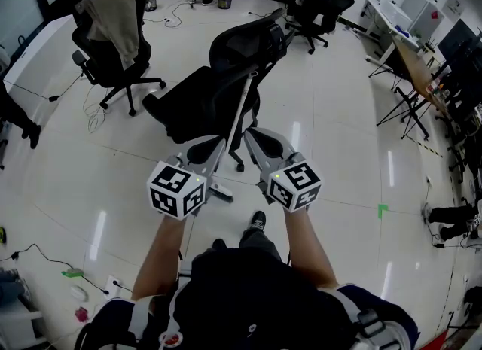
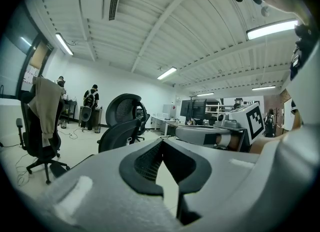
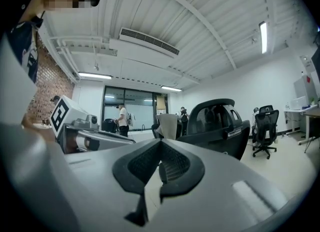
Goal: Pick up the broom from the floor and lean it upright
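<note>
The broom's thin pale handle [image 1: 239, 111] slants up against the black mesh office chair [image 1: 218, 85] right in front of me, its top by the chair's back. Its lower end runs behind my left gripper, and I cannot see the broom head. My left gripper [image 1: 203, 145] is just left of the handle, its jaws shut with nothing between them. My right gripper [image 1: 260, 136] is just right of the handle, also shut and empty. Both point level toward the chair. In the two gripper views [image 2: 161, 141] [image 3: 161, 143] the broom does not show.
A second chair draped with a beige jacket [image 1: 114, 17] stands back left, and a third black chair [image 1: 320, 2] at the back. Desks [image 1: 410, 51] line the right side. Cables [image 1: 45, 254] lie on the floor at left, and a person's feet [image 1: 448, 222] show at right.
</note>
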A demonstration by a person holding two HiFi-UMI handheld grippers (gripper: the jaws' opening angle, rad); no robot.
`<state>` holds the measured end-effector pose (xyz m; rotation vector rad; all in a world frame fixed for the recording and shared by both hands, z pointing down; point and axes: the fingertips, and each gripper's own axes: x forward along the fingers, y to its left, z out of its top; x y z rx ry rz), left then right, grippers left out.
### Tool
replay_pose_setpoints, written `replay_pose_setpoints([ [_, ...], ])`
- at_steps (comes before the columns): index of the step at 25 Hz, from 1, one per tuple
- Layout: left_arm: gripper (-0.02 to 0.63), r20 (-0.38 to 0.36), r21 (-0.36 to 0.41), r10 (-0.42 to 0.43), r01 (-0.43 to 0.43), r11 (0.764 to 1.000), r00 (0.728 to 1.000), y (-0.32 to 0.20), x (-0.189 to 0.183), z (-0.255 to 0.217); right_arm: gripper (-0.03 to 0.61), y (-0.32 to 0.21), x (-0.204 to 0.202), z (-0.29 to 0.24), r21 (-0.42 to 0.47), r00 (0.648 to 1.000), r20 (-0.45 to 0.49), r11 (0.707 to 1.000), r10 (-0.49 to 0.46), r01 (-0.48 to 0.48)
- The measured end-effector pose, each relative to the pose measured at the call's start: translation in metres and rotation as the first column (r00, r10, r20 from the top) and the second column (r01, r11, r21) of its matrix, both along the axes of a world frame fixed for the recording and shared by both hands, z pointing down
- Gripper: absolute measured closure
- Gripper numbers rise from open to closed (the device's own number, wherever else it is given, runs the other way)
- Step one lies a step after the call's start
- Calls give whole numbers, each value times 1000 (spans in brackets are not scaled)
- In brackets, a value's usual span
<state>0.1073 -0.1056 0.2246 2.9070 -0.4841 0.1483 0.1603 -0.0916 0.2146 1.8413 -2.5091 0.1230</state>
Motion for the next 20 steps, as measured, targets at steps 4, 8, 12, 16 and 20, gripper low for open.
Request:
replay_pose_setpoints([
  [4,614,-1,0,-2,2,1000,1000,-2,1,1,575,-3,2,-1,5,1000,9,1000,-1,1],
  [8,614,-5,-3,-5,5,1000,1000,-2,-1,2,575,-5,2,0,4,1000,14,1000,-5,5],
  [12,614,-4,-4,-6,6,1000,1000,-3,1,2,575,-7,3,0,5,1000,16,1000,-9,9],
  [16,614,-4,-7,-4,4,1000,1000,-4,2,2,575,-9,4,1,3,1000,14,1000,-10,10],
  [20,614,-4,-8,-4,4,1000,1000,-5,5,2,575,-11,6,0,2,1000,12,1000,-12,12],
])
